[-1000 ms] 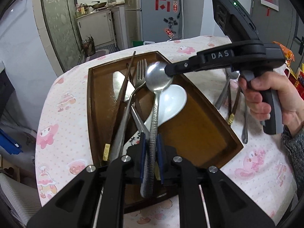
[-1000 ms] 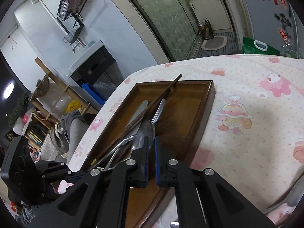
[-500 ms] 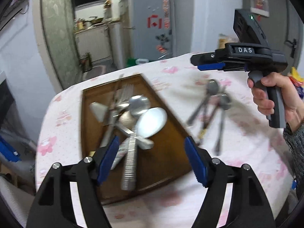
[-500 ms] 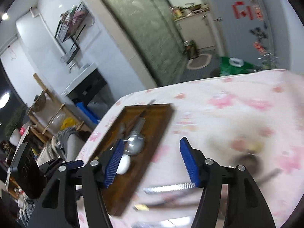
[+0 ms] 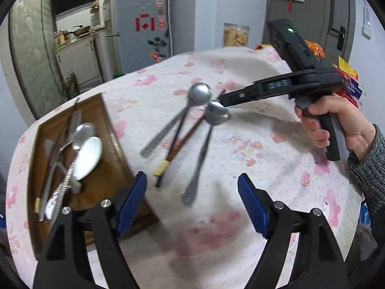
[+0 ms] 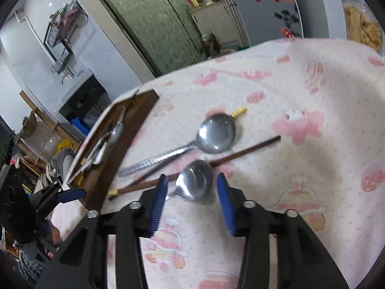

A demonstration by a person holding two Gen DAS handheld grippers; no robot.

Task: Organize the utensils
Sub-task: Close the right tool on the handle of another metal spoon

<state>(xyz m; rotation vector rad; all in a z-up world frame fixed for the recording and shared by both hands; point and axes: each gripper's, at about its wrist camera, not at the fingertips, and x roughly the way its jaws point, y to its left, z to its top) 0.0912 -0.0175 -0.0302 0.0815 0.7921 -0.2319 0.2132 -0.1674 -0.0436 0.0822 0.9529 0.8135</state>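
A brown wooden tray [image 5: 113, 149] at the left holds a white ceramic spoon [image 5: 87, 157], a metal spoon [image 5: 83, 131], a fork and chopsticks. On the pink cloth lie two metal spoons [image 5: 199, 94] [image 5: 217, 115] and brown chopsticks [image 5: 178, 148]. My left gripper [image 5: 192, 195] is open and empty above the cloth by the tray's near corner. My right gripper [image 6: 191, 197] is open, with its fingers on either side of the nearer spoon's bowl [image 6: 196, 184]; the other spoon [image 6: 216, 133] lies beyond it. The tray [image 6: 134, 139] shows at the left there.
The table [image 5: 240, 228] has a pink cartoon-print cloth. Red and orange packets [image 5: 349, 82] sit at its far right edge. A fridge [image 5: 142, 24] and a kitchen doorway stand behind. A jar of snacks [image 6: 361, 26] is at the far edge.
My left gripper let go of the metal spoon in the tray, opened and swung right. My right gripper opened, left the tray and came down over the loose spoons on the cloth.
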